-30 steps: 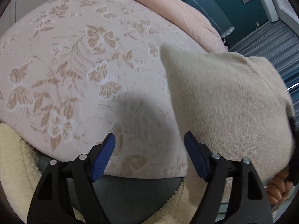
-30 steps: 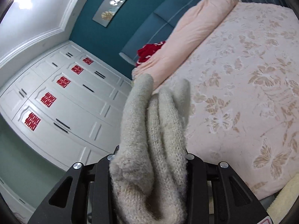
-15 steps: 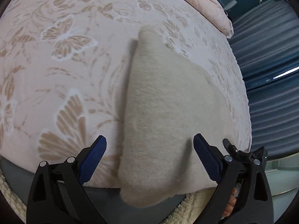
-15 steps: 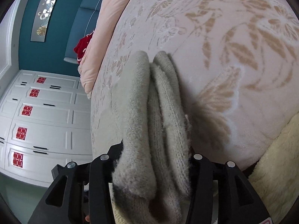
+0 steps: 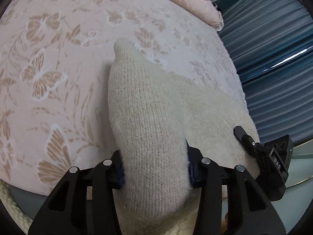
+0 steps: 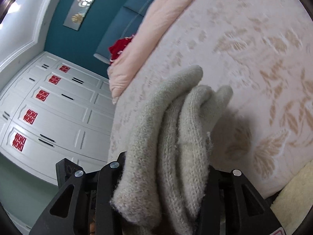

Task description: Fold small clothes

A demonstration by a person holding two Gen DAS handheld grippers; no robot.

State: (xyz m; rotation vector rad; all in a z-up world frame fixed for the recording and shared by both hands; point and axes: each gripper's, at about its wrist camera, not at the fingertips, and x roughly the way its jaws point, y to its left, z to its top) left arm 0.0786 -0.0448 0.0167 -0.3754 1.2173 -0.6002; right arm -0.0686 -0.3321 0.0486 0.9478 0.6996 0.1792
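A cream knitted garment (image 5: pixel 148 107) hangs folded over the pink butterfly bedspread (image 5: pixel 49 74), its far tip touching the bed. My left gripper (image 5: pixel 154 168) has a thick fold of it between the blue pads, and its jaws are closing on the knit. In the right wrist view the same garment (image 6: pixel 176 121) is bunched into several folds. My right gripper (image 6: pixel 164 176) has those folds between its fingers, its jaws closing on them. The right gripper (image 5: pixel 254 146) also shows in the left wrist view, at the garment's right edge.
A pink duvet (image 6: pixel 156 29) lies rolled along the bed's far side, with a red item (image 6: pixel 119 47) by the teal headboard (image 6: pixel 125 19). White wardrobes (image 6: pixel 49 107) stand to the left. Blue curtains (image 5: pixel 273 49) hang beyond the bed. A cream fleece blanket (image 6: pixel 293 195) covers the near edge.
My left gripper, open and empty before, has moved onto the garment and closed around a fold of it. The right gripper has kept its folds, and the bed looms nearer in its view.
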